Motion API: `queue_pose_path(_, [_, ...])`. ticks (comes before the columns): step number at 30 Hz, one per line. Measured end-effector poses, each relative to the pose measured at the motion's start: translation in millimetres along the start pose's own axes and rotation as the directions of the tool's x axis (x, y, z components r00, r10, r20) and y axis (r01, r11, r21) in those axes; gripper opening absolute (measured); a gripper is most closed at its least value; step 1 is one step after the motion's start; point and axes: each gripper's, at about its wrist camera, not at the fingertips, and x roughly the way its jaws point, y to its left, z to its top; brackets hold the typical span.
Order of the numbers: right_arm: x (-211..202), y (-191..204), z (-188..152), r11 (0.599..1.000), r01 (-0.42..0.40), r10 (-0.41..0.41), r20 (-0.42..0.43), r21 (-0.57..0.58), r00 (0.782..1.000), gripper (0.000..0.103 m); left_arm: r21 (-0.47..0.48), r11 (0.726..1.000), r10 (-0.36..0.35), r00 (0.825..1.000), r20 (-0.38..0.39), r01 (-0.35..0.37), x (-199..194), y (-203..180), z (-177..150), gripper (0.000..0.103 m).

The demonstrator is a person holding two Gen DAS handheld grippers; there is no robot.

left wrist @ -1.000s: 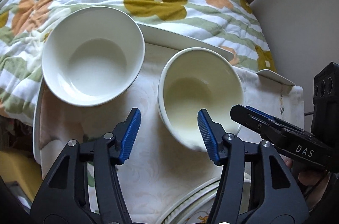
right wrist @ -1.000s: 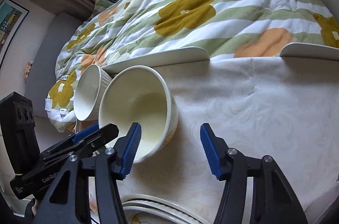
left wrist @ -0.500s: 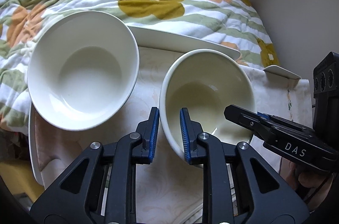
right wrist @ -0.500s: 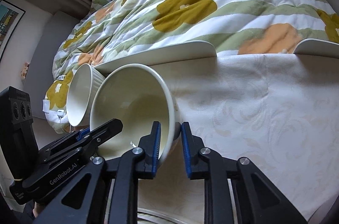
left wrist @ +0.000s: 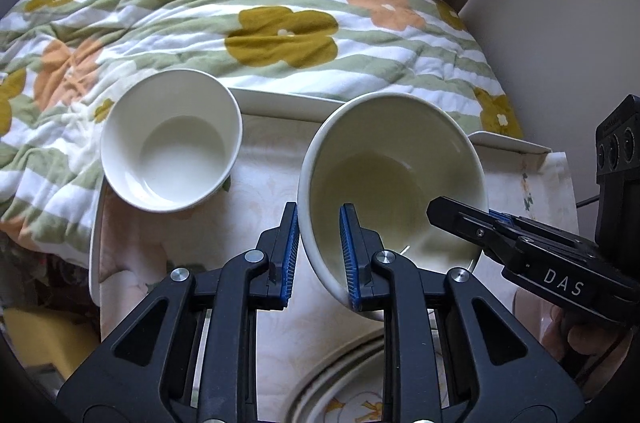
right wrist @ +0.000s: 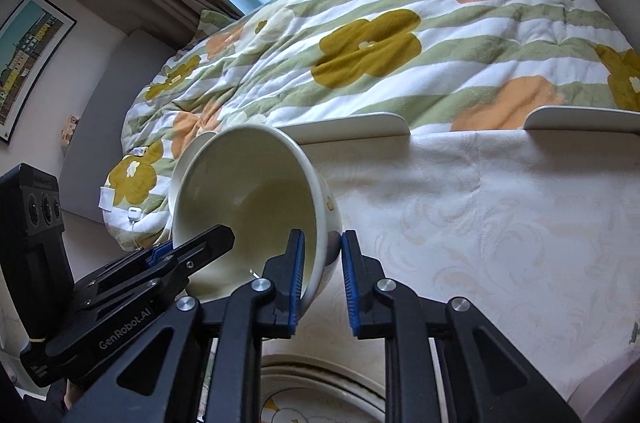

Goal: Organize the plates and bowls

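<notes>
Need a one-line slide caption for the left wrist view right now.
Both grippers, left gripper and right gripper, clamp the cream bowl's rim; white bowl sits alongside.

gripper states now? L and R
Left gripper: shut on the cream bowl, clamping its rim.
Right gripper: shut on the same bowl's opposite rim.

Cream bowl (left wrist: 394,175) tilted, lifted; white bowl (left wrist: 172,139) upright, apart.

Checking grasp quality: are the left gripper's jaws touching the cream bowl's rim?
Touching. The left wrist view shows the left gripper jaws pinching the cream bowl wall, one inside, one outside.
</notes>
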Motion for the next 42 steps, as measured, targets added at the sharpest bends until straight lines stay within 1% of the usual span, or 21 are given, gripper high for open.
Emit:
queue_pose_path(5, [-54.3,-4.0,-14.5,0.999,-0.034,0.037,0.065,-0.040,0.997,0.017,-0.001,1.000,0.014,0.998,0.056,-0.014,-40.7,-38.4,-17.1,0.018])
queue_pose_path(9, [-98.1,-19.6,-31.9,0.997,-0.043,0.048,0.092,-0.064,0.995,0.017,0.017,0.999,0.028,0.995,0.093,-0.029,-67.4,-83.6,-40.1,0.018])
queue_pose_path(14, [-148.8,-57.6,-60.4,0.997,-0.031,0.039,0.119,-0.064,0.992,0.017,0.033,0.999,0.003,0.993,0.121,-0.007,-85.0,-145.9,-75.1,0.018])
queue_pose_path(18, [-183.9,-91.6,-82.2,0.999,0.000,0.007,0.139,-0.053,0.990,0.017,0.070,0.997,-0.018,0.992,0.123,0.009,-85.2,-198.6,-101.3,0.018])
queue_pose_path(23, [-217.4,-137.1,-106.6,0.999,0.040,-0.043,0.151,0.024,0.988,0.017,0.137,0.989,-0.068,0.996,0.059,0.060,-73.7,-250.1,-123.2,0.018])
queue_pose_path(26, [-228.0,-158.4,-118.8,0.995,0.065,-0.075,0.153,0.070,0.985,0.017,0.184,0.980,-0.082,0.997,0.013,0.079,-60.8,-273.3,-130.0,0.018])
queue_pose_path(29, [-230.1,-178.2,-131.2,0.988,0.085,-0.105,0.149,0.132,0.983,0.017,0.236,0.967,-0.090,0.995,-0.040,0.097,-43.9,-291.0,-135.7,0.018])
queue_pose_path(33, [-223.4,-200.2,-146.4,0.970,0.114,-0.142,0.120,0.214,0.983,0.017,0.301,0.947,-0.082,0.990,-0.115,0.113,-20.1,-306.1,-143.3,0.018])
queue_pose_path(38, [-205.3,-220.5,-159.1,0.945,0.133,-0.162,0.074,0.297,0.984,0.017,0.365,0.923,-0.051,0.979,-0.197,0.121,10.7,-314.6,-152.4,0.018])
queue_pose_path(42, [-193.1,-226.0,-166.1,0.933,0.155,-0.180,0.048,0.325,0.982,0.017,0.414,0.904,-0.012,0.974,-0.227,0.107,28.2,-318.5,-158.5,0.018])
